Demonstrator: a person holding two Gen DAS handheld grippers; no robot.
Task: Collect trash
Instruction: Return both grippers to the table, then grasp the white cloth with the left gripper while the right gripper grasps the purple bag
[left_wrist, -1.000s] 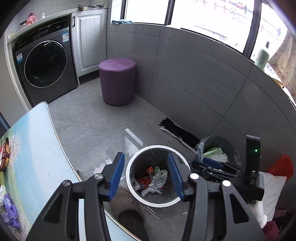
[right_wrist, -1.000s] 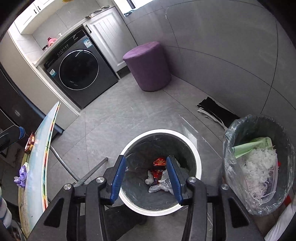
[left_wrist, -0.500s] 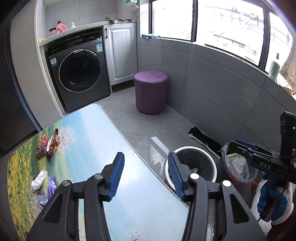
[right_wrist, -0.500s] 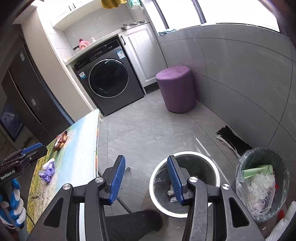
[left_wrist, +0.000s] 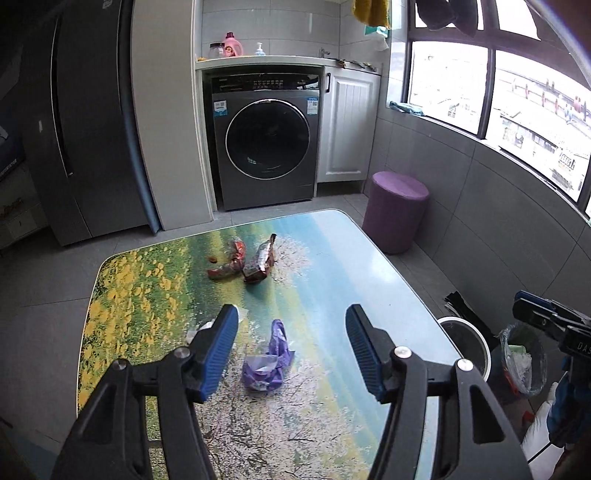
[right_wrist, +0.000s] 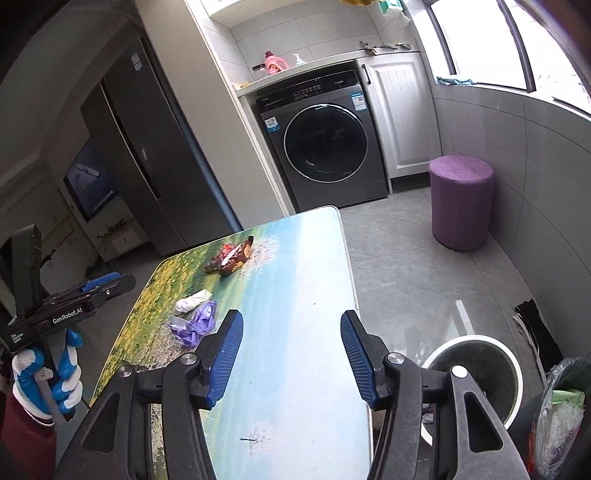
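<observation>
hovering over glossy table (left_wrist: 332, 258): crumpled purple wrapper (left_wrist: 267, 360); both ribbed-pad grippers' jaws just widened, empty.

Table (left_wrist: 332, 258): printed landscape, yellow flowers, green field, blue water, pale pink blossom.
Crumpled bag (left_wrist: 267, 360): lilac purple.
Snack wrappers (left_wrist: 245, 262): red and brown, shiny.
Crumpled tissue (right_wrist: 192, 301): white.
Stool (right_wrist: 461, 201): purple.
Washing machine (left_wrist: 264, 142): dark grey, silver door ring.
Bin (right_wrist: 476, 347): white rim, dark inside.
Cupboard door (left_wrist: 351, 127): white.
Glove (right_wrist: 62, 373): blue and white.
Floor (right_wrist: 406, 266): grey tiles.
</observation>
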